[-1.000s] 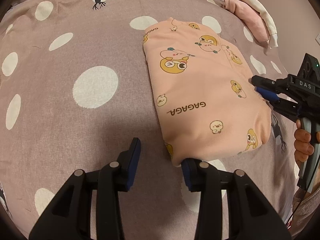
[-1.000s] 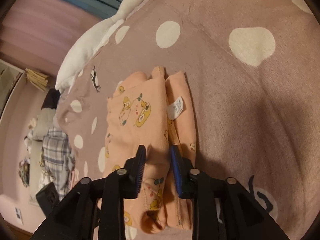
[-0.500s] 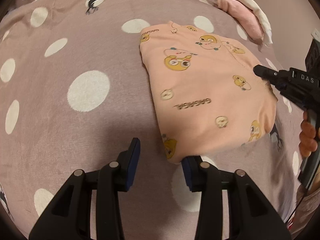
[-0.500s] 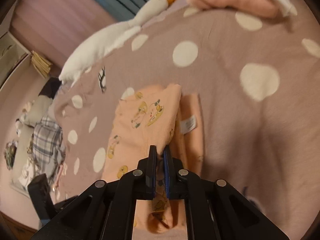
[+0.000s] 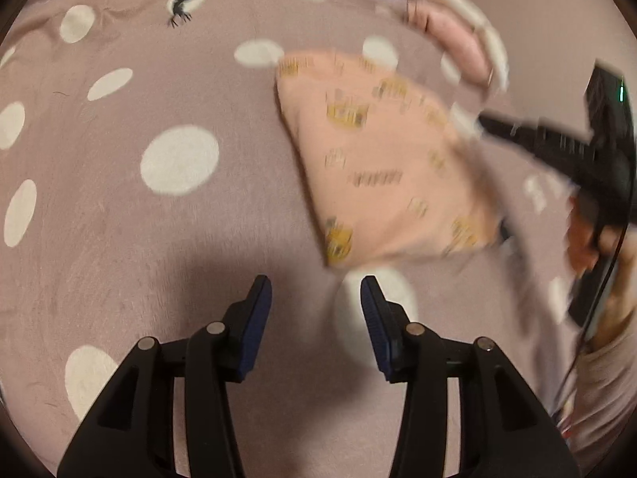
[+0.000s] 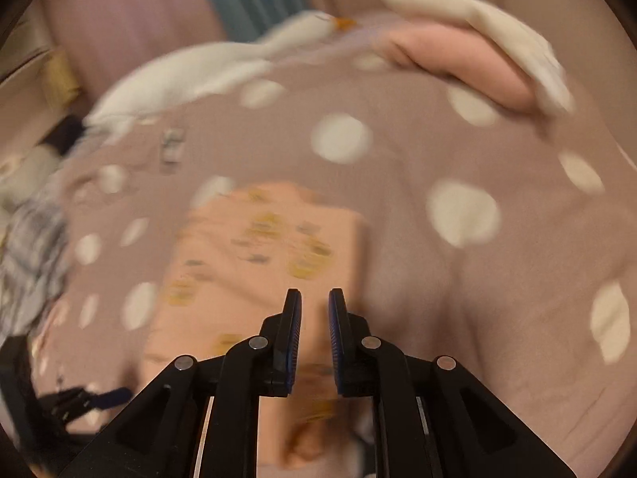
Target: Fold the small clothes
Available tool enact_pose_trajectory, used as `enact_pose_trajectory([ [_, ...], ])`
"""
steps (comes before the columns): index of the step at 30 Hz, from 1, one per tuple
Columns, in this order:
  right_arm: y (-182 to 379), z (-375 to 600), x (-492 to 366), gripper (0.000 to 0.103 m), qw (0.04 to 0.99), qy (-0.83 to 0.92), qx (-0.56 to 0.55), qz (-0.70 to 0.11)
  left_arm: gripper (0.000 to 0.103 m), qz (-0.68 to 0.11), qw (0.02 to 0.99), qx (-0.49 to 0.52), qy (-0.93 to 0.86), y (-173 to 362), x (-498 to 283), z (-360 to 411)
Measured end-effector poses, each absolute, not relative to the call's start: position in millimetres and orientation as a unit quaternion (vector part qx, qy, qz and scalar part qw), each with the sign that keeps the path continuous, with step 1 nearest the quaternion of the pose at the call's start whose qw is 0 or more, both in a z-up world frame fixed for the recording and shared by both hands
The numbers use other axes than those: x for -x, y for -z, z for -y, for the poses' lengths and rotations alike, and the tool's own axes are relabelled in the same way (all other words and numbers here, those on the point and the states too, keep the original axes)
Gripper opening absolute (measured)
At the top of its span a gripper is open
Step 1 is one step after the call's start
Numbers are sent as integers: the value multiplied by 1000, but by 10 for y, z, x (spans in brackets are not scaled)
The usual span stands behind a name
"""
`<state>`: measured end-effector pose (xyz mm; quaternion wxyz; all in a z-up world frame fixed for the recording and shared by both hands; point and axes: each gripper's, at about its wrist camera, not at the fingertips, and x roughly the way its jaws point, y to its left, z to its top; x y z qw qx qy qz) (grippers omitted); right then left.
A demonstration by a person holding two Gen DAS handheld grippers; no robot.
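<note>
The polka-dot bedspread point(image 5: 119, 207) is filling both views, lying under and ahead of both tools. On it, the folded peach printed garment point(image 5: 382, 167) is resting flat, just ahead and to the right of the left gripper point(image 5: 316, 310) and directly below and ahead of the right gripper point(image 6: 314, 326). Beyond the garment, a pink-and-cream pillow point(image 6: 469, 55) is sitting far forward of the right tool, with a white goose plush point(image 6: 207, 67) stretching to its left.

The left gripper's jaws are opening and standing apart, with nothing between them; only bedspread is showing in the gap. The right gripper's jaws are opening from nearly together, a narrow slit showing, and no cloth is visibly caught there, though blur is making this hard to confirm.

Judging from this, the fold is looking complete. The risk lies in a thread or edge snagging on the right pads, which would be dragging the top layer open. A low pass by either tool could also be shifting the bundle.

No containers are appearing in either view.
</note>
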<state>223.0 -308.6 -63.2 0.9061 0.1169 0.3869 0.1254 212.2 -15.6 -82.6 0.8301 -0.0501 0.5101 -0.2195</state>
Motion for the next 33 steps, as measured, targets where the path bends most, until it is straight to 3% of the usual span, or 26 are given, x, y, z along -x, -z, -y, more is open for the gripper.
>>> enact_pose_trajectory([
  [5, 697, 2595, -2325, 12, 877, -217, -86, -420, 44, -501, 831, 82, 228, 839, -2337, 305],
  [8, 915, 2463, -2323, 12, 868, -210, -64, -445, 23, -532, 813, 52, 230, 1049, -2358, 460],
  [11, 1063, 2528, -2215, 11, 866, -194, -43, -458, 23, -533, 813, 9, 234, 1217, -2222, 519],
  [15, 1106, 2713, -2086, 11, 872, -168, -23, -458, 21, -537, 809, 25, 239, 1169, -2202, 471],
  [18, 997, 2828, -2107, 11, 869, -166, -48, -463, 24, -524, 814, 39, 249, 1060, -2093, 380],
  [22, 696, 2760, -2167, 12, 881, -200, -67, -423, 36, -516, 812, 90, 258, 1014, -2070, 204],
  [27, 605, 2348, -2657, 16, 871, -232, -77, -426, 37, -520, 806, 130, 254, 1066, -2253, 228],
  [33, 909, 2015, -3249, 16, 852, -199, -73, -479, 36, -534, 802, 113, 243, 1173, -2342, 323],
])
